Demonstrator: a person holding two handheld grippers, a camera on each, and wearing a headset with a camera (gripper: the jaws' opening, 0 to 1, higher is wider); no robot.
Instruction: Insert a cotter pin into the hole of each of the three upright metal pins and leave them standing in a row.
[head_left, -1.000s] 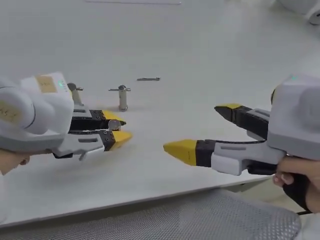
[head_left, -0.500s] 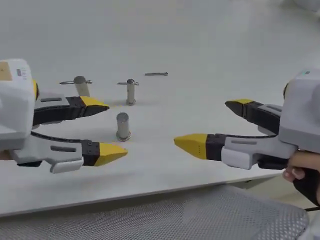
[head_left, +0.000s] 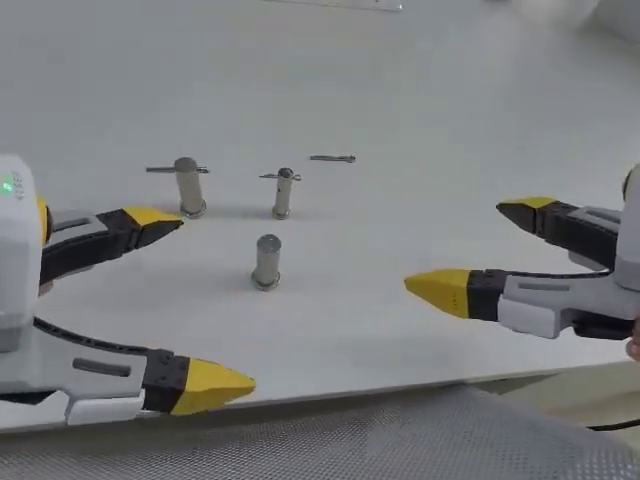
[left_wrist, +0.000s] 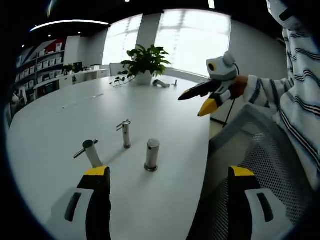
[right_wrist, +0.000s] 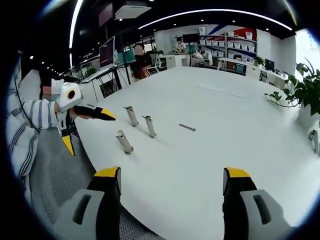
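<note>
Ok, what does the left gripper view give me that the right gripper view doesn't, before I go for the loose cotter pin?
Left gripper view: the right gripper, jaws apart and empty, and a close look at the inserted cotter pins.
Right gripper view: the loose cotter pin lying flat on the table beyond the uprights, and the left gripper, also open and empty.
Both: the three upright pins, two already carrying a cotter, and the bare pin standing out of line with them.
</note>
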